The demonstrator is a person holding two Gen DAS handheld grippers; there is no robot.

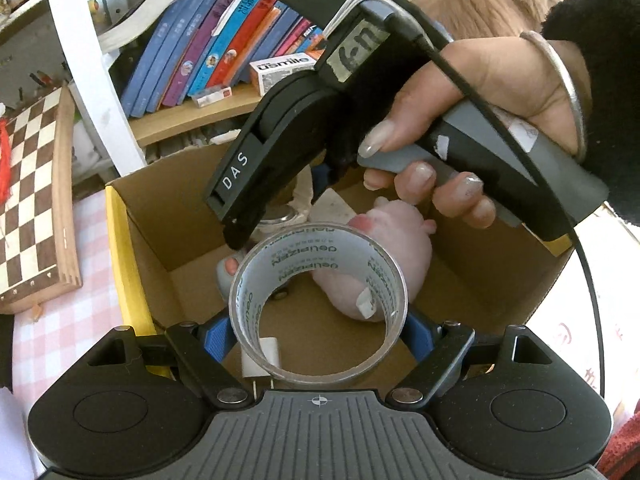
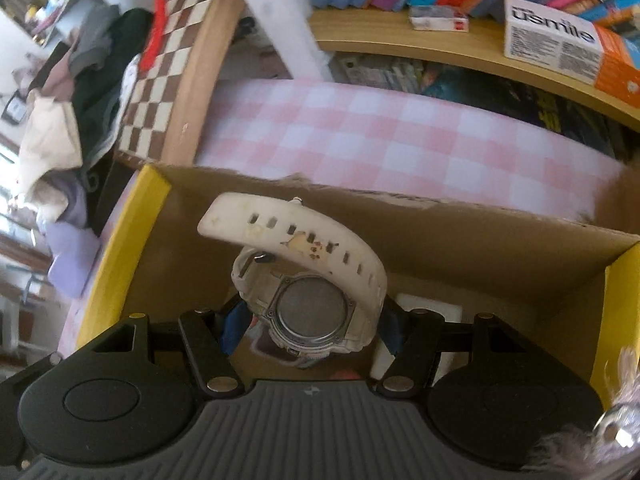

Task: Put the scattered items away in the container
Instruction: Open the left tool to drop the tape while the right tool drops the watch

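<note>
Now, left tool (image 1: 318, 330): clamps tape roll (image 1: 318, 304) — release low inside cardboard box (image 1: 120, 248)
Right tool (image 2: 308, 326): grips white watch (image 2: 312, 304) — lower first

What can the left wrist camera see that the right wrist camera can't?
Only the left wrist view shows the tape roll in the left gripper, a pink toy in the box, and the hand holding the other gripper.
Only the right wrist view shows the white watch in the right gripper.
Both show the cardboard box, chessboard and books.
</note>
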